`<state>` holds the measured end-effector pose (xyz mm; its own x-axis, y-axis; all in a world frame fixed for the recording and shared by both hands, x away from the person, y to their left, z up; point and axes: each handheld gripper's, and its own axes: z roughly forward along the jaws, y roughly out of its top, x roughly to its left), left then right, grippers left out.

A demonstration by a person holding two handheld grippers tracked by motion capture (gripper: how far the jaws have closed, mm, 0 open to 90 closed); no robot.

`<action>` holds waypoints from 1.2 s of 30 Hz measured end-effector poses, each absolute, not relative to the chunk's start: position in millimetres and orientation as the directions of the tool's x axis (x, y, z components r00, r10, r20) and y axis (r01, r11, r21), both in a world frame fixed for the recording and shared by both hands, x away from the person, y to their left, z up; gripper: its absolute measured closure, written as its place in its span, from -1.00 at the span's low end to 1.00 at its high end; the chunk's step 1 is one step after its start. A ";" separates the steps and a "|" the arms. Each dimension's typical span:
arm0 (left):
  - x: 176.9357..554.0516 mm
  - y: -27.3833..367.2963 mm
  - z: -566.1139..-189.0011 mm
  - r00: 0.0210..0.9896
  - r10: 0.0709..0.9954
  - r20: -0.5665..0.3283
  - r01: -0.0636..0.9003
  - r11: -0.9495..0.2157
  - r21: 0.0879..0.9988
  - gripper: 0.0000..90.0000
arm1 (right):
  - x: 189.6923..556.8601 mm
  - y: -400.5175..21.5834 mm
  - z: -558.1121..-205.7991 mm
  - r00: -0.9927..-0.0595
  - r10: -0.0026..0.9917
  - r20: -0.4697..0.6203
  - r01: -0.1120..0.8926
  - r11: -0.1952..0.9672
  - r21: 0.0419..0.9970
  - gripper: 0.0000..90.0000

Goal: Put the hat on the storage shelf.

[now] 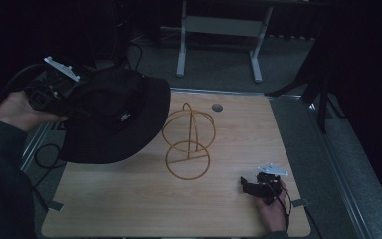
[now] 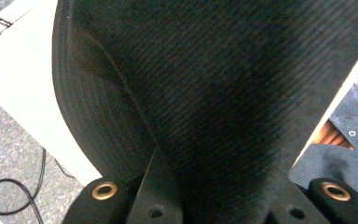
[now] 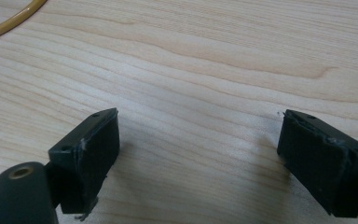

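step: we carry black hat (image 1: 112, 117) in left gripper (image 1: 54, 87), jaws clamped on it, over counter's (image 1: 129, 199) left edge | right gripper (image 1: 259, 186) jaws open, empty, near right corner | next: we'd lower hat onto wire stand (image 1: 188, 142)

Hat (image 1: 114, 117) logo patch: illegible.

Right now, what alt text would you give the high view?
The left gripper holds a black bucket hat above the left edge of a wooden table. A yellow wire hat stand sits mid-table; the right gripper rests open near the front right corner.
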<state>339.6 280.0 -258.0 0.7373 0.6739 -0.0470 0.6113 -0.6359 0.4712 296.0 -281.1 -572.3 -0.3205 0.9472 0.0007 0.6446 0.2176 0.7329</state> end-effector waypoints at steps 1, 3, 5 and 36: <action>339.8 277.9 -255.9 0.739 0.672 -0.046 0.608 -0.636 0.476 0.97 | 296.0 -281.1 -572.3 -0.321 0.947 0.000 0.644 0.218 0.733 -0.72; 340.3 275.7 -253.3 0.742 0.669 -0.046 0.603 -0.636 0.481 0.97 | 296.1 -281.2 -572.3 -0.321 0.947 0.000 0.644 0.218 0.733 -0.72; 341.4 273.1 -250.7 0.746 0.665 -0.049 0.599 -0.636 0.487 0.97 | 296.1 -281.2 -572.3 -0.321 0.947 0.000 0.644 0.218 0.733 -0.72; 362.3 213.9 -228.1 0.777 0.629 -0.022 0.566 -0.684 0.460 0.96 | 296.1 -281.3 -572.3 -0.322 0.947 0.000 0.644 0.219 0.733 -0.72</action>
<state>362.3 213.9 -228.1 0.7774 0.6286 -0.0216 0.5659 -0.6841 0.4601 296.1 -281.3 -572.3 -0.3220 0.9467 0.0000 0.6436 0.2189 0.7334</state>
